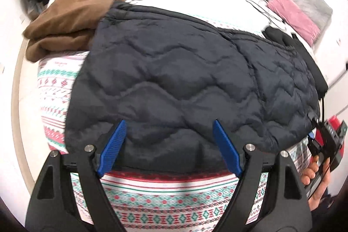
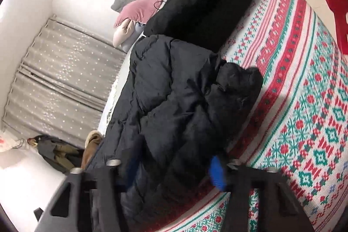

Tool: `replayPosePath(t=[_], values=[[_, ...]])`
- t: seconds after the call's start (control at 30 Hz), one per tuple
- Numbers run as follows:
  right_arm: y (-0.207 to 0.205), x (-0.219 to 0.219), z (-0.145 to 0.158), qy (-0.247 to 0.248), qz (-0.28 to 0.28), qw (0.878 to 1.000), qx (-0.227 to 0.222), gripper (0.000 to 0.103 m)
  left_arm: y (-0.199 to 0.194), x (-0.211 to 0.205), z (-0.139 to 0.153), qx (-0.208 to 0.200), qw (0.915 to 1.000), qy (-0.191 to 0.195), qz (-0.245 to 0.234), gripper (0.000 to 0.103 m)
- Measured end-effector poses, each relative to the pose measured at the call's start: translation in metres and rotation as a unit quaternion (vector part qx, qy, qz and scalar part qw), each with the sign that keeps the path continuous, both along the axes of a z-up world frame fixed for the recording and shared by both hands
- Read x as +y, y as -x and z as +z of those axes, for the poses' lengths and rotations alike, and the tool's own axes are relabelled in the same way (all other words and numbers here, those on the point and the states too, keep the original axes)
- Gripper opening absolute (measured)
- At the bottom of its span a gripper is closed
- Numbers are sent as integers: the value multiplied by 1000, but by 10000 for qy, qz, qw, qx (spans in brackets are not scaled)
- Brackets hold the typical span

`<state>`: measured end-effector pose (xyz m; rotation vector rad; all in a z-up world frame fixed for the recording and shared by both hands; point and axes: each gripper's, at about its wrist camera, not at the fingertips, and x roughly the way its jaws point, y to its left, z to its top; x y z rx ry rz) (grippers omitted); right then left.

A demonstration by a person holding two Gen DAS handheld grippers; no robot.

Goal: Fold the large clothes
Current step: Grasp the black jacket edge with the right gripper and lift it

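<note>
Left wrist view: the dark quilted jacket (image 1: 184,84) lies spread over the patterned bed (image 1: 169,199), its hem at the near edge. The left gripper (image 1: 169,145) hangs over that hem with its blue fingers (image 1: 114,146) wide apart and nothing between them. A folded brown garment (image 1: 71,19) sits at the far left corner of the bed, just beside the jacket. At the right edge a hand (image 1: 315,173) carries the other tool.

Right wrist view: the right gripper (image 2: 174,169) is low over the jacket's near end, and padded cloth fills the space between its fingers (image 2: 217,171); blur hides whether they pinch it. A black garment (image 2: 208,3) lies beyond, toward the pillows.

The jacket looks light, puffy and slick, so it will likely slide and spring back; take hold of the hem corners or seams, gathering enough fabric.
</note>
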<state>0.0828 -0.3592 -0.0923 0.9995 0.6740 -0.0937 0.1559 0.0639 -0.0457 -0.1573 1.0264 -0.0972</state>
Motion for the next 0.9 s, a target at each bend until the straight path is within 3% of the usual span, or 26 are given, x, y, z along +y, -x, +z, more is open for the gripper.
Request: replayPosePath(t=[0.07,0.17,0.27,0.5,0.6,0.73,0.9], values=[[0,3,9,192,15,9998,-89,30,0,11,0,6,9998,123,154,82],[-6,21,25,750,49,9970,-189,23,-1,23,-3,51,9993,206,309,82],[-9,39,45,1332,88,9905,-328,18,0,26,-5,66,9993,164,341,82],[-10,68,71,2129,119,9761,-420,14,0,46,-1,61,9981,303,537,82],[-7,85,88,2653,202,9623,-555,14,-2,61,-4,170,9964,410,725,82],[-2,112,111,3279,299,9413,-748,13,3,92,2,162,9902,916,1041,82],[-4,150,138,4091,516,9049,-1059,13,9,128,13,-48,9826,1203,1417,82]])
